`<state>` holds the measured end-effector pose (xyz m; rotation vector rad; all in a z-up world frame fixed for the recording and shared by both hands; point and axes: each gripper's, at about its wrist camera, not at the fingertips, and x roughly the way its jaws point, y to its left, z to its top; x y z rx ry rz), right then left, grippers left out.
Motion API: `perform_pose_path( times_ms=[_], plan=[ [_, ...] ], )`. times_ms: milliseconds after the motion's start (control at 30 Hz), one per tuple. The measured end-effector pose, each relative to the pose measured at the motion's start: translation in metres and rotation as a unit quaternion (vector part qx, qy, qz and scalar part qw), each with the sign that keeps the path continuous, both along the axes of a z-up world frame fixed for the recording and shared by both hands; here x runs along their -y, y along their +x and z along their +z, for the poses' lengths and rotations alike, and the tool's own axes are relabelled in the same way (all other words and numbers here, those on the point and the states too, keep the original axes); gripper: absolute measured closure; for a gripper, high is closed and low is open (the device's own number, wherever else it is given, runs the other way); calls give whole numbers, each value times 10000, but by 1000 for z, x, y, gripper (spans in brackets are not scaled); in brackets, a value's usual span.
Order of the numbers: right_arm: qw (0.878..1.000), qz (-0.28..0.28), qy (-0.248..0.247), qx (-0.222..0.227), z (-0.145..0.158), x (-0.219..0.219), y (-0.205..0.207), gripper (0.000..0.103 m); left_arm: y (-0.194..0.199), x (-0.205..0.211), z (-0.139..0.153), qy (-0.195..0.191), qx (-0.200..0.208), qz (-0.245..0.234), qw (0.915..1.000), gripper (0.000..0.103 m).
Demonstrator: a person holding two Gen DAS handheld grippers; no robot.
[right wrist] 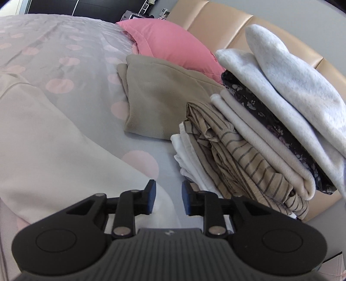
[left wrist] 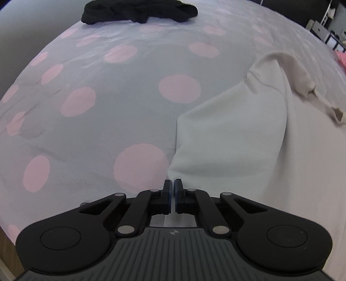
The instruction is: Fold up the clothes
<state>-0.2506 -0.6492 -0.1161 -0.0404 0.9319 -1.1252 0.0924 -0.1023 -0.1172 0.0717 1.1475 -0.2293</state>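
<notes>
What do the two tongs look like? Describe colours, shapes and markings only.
Both the left tongs and the right tongs are black, with linked bars on silver rivets, two round housings, a ribbed grey body bearing a small logo, and blue pads on the fingertips. No sleeves or cables show.

Polka-dot bed [left wrist: 108,90] carries cream garment [left wrist: 233,129], black garment [left wrist: 138,10], pink pillow [right wrist: 170,43].

Left wrist camera looks steeply down, close over the dotted bedspread [left wrist: 108,86]. Right wrist camera faces the headboard [right wrist: 216,19]. Both views share the pale garment [left wrist: 227,129].
</notes>
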Motion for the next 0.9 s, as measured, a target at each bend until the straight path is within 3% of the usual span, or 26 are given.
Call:
perform_pose_path(
  times_ms=[133,233,333,400,500,700,900],
  plan=[
    [9999,90,-31,77,4,-4,8,75,8,-14,41,-193,799,317,9961,102],
    [9998,192,-45,93,5,-10,15,75,18,-23,70,-190,1420,559,9881,102],
    [9996,286,-39,73,4,-14,19,75,25,-25,90,-408,1592,539,9849,102],
    [9994,339,-68,28,2,-16,22,75,22,-17,101,-607,1560,291,9855,102],
    [9993,362,-85,-9,1,-17,24,75,6,10,106,-887,1386,-451,9853,102],
    [9991,432,-26,7,1,-21,28,75,-33,80,69,-541,702,-1728,9810,102],
    [9981,615,-46,-57,-2,-26,29,73,-55,103,16,-123,-24,-2404,9706,101]
  ],
)
